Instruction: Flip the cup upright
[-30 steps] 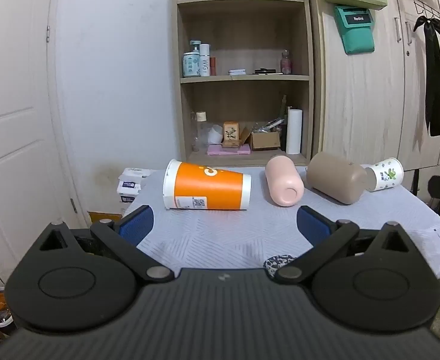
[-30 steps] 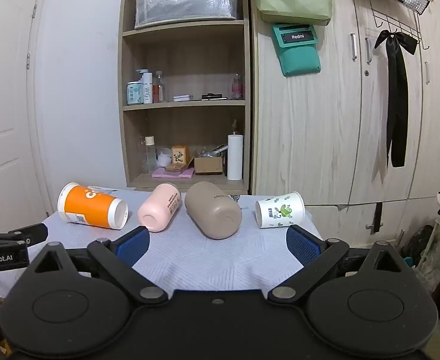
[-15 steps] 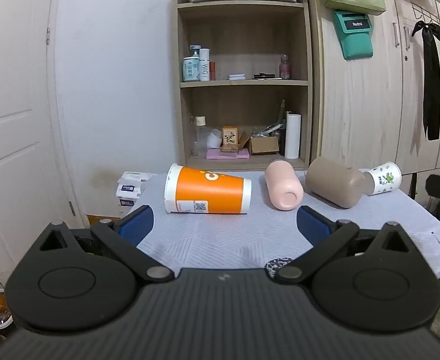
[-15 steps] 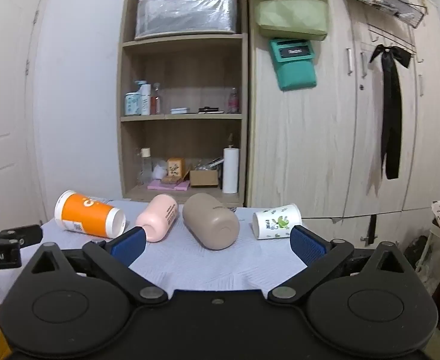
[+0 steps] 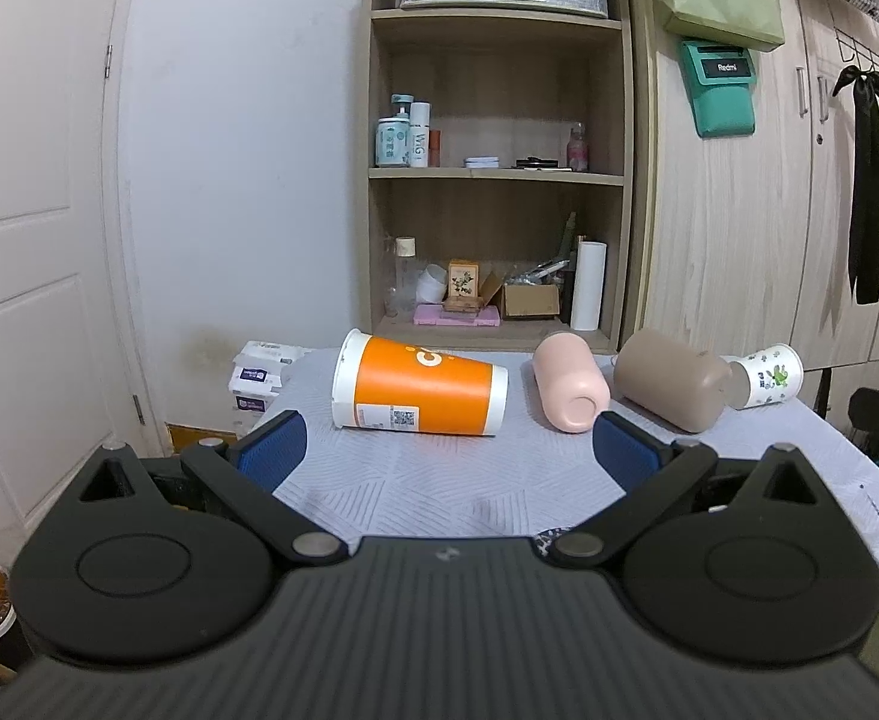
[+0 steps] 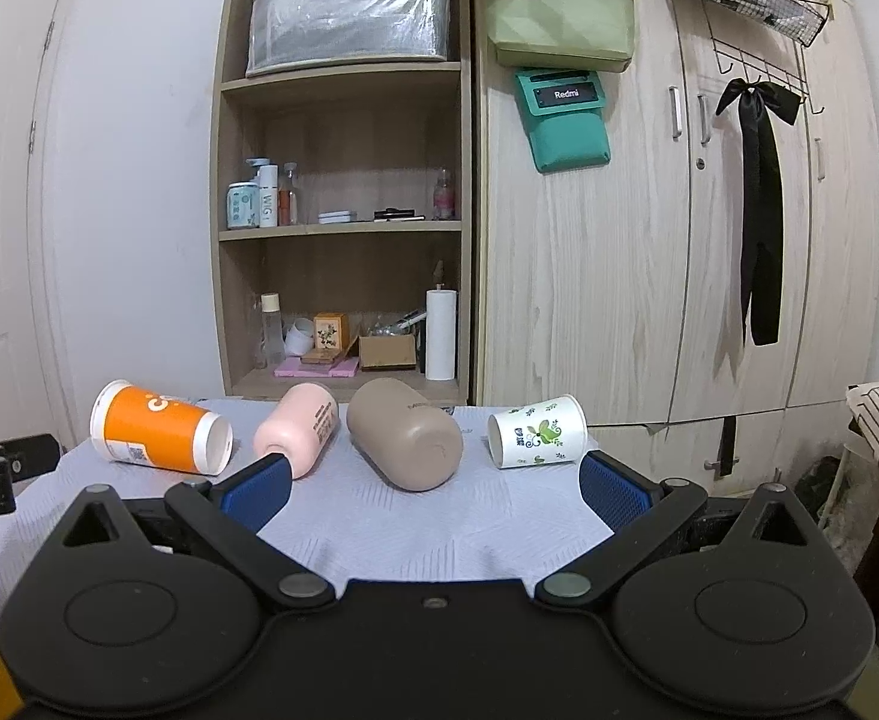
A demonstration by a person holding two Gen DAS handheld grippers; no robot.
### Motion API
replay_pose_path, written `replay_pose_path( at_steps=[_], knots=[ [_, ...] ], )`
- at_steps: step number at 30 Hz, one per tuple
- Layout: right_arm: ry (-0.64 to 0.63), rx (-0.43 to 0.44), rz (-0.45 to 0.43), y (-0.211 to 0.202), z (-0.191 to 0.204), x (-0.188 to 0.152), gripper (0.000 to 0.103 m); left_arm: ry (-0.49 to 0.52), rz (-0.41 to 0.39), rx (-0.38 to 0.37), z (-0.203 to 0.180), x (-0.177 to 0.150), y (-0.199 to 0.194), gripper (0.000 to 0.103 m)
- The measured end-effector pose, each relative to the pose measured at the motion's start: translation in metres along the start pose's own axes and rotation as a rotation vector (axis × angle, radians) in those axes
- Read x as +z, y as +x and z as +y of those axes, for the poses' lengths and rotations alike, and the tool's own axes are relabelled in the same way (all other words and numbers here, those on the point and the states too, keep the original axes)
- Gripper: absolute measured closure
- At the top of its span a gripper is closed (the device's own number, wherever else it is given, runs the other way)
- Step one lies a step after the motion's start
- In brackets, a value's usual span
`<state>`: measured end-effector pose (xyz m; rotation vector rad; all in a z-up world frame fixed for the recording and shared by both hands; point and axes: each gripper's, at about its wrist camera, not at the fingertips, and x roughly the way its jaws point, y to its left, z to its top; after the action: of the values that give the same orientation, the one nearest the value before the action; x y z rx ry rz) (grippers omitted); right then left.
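Several cups lie on their sides in a row on the cloth-covered table. From left: an orange paper cup, a pink cup, a brown cup and a small white floral paper cup. My left gripper is open and empty, in front of the orange and pink cups. My right gripper is open and empty, in front of the brown cup. Neither touches a cup.
A wooden shelf unit with bottles, boxes and a paper roll stands behind the table, with wardrobe doors to its right. A white door is at the left. White boxes sit beyond the table's left end.
Both views have tilted up and drawn back a little, so the cups sit lower in frame. The cups have not moved. Both grippers stay open.
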<state>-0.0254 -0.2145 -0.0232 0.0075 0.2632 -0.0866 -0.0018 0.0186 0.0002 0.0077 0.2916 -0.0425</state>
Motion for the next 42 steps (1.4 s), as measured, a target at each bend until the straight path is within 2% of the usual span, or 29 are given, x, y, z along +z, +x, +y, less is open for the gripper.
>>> replay_pose_path(
  at_steps=[22,42],
  knots=[
    [-0.042,-0.004,0.082,0.010,0.007,-0.006,0.000,0.004,0.071,0.003,0.002,-0.010,0.011,0.000],
    [-0.070,0.005,0.108,0.013,0.010,-0.008,0.000,0.012,0.075,0.000,0.001,-0.011,0.010,0.000]
  ],
)
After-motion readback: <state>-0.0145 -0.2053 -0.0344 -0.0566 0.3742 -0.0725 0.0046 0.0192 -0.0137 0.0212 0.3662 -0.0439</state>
